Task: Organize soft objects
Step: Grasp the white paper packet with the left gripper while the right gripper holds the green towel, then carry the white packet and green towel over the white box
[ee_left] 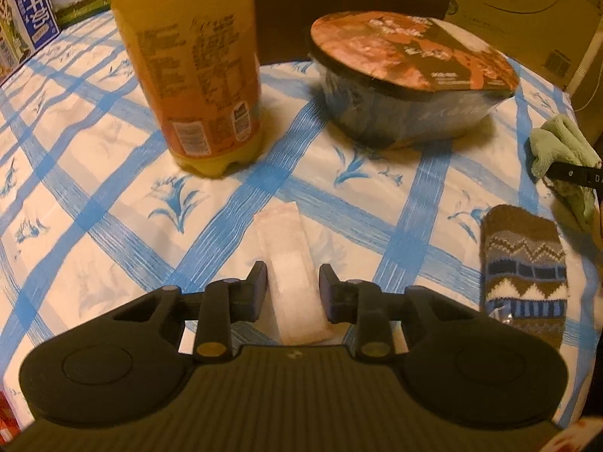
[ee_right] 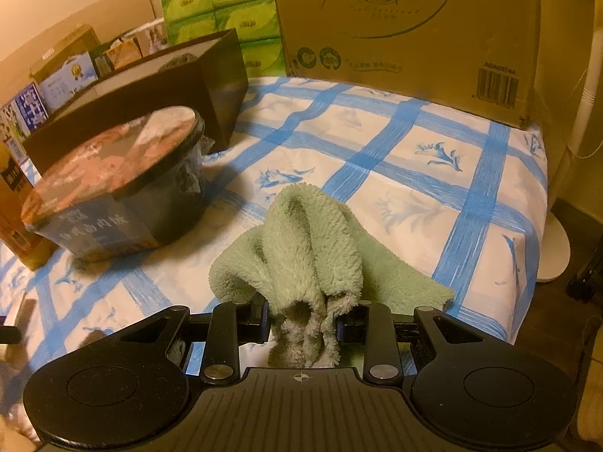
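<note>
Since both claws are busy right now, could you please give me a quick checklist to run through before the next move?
1. Right claw pinches the green cloth: ok.
2. Cloth fully off the table: not ok, its edge rests on the tablecloth.
3. White packet lies between the left claw fingers: ok.
4. Left claw pads press on the packet: cannot tell; a thin gap seems to show.
5. Juice bottle and noodle bowl stand apart from the packet: ok.
6. Patterned sock untouched beside it: ok.
</note>
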`<state>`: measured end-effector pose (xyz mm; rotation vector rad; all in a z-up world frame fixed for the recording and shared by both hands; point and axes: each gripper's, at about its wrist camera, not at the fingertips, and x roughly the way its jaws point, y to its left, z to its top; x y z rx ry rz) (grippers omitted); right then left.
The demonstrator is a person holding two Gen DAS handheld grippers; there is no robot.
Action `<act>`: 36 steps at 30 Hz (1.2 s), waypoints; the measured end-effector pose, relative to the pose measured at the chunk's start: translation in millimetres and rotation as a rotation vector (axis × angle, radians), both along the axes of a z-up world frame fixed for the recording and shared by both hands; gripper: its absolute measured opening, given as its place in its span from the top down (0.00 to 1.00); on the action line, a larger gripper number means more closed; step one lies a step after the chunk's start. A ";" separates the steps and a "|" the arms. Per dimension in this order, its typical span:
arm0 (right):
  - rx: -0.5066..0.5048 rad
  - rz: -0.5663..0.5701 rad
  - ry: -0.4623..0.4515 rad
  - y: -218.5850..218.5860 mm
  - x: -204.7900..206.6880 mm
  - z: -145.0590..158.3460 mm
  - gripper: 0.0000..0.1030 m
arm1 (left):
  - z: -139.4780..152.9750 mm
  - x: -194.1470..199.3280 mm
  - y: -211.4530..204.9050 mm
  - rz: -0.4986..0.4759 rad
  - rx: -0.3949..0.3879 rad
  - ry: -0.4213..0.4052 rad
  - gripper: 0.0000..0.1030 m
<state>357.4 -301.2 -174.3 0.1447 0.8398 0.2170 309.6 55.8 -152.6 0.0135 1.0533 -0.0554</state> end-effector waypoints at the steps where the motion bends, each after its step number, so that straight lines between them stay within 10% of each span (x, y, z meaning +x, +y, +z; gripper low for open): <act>1: 0.009 0.001 -0.005 -1.2 -2.1 3.1 0.71 | 2.4 -0.2 -0.9 -0.003 -0.003 -0.005 0.74; 21: 0.139 0.180 -0.194 1.4 -21.0 111.6 0.71 | 93.3 7.0 -55.0 -0.148 0.008 -0.210 0.74; 36: 0.295 0.313 -0.262 21.9 55.7 146.3 0.71 | 148.2 87.8 -87.0 -0.080 0.037 -0.323 0.74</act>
